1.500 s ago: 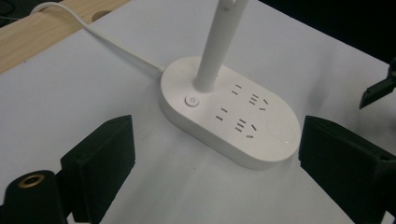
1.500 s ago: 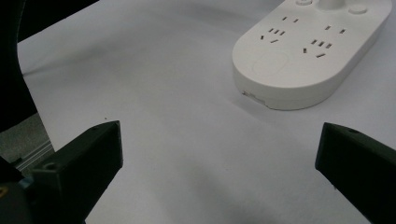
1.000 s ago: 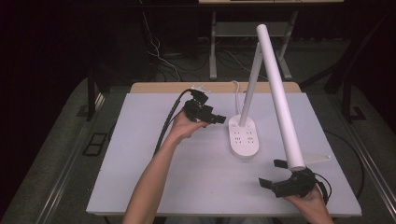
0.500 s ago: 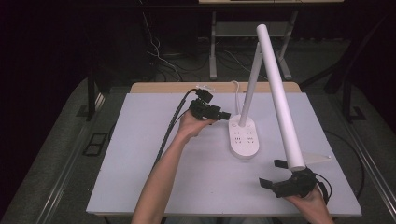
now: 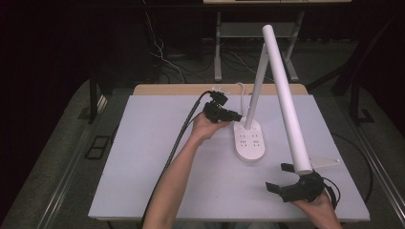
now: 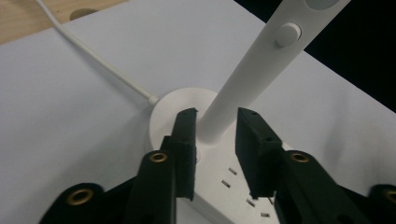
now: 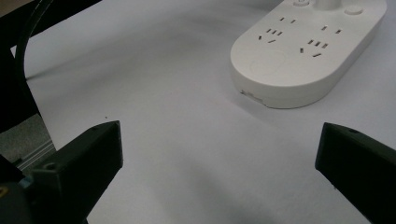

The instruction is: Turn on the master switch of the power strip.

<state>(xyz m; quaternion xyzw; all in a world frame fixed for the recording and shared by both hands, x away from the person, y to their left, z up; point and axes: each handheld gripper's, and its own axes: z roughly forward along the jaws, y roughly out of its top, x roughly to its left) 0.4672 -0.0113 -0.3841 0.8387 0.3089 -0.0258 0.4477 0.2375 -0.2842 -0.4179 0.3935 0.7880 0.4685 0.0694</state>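
High view: left gripper at lamp stem near table middle; right gripper wide apart, empty.

Left gripper view: jaws just closing, flanking stem foot, narrow gaps either side.

Right gripper view: lamp base well ahead.

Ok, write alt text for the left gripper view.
The left gripper has its two black jaws around the foot of a white lamp post, closing in on it. The post rises from an oval socket base on a white table.

One desk lamp, one cable, two tongs.
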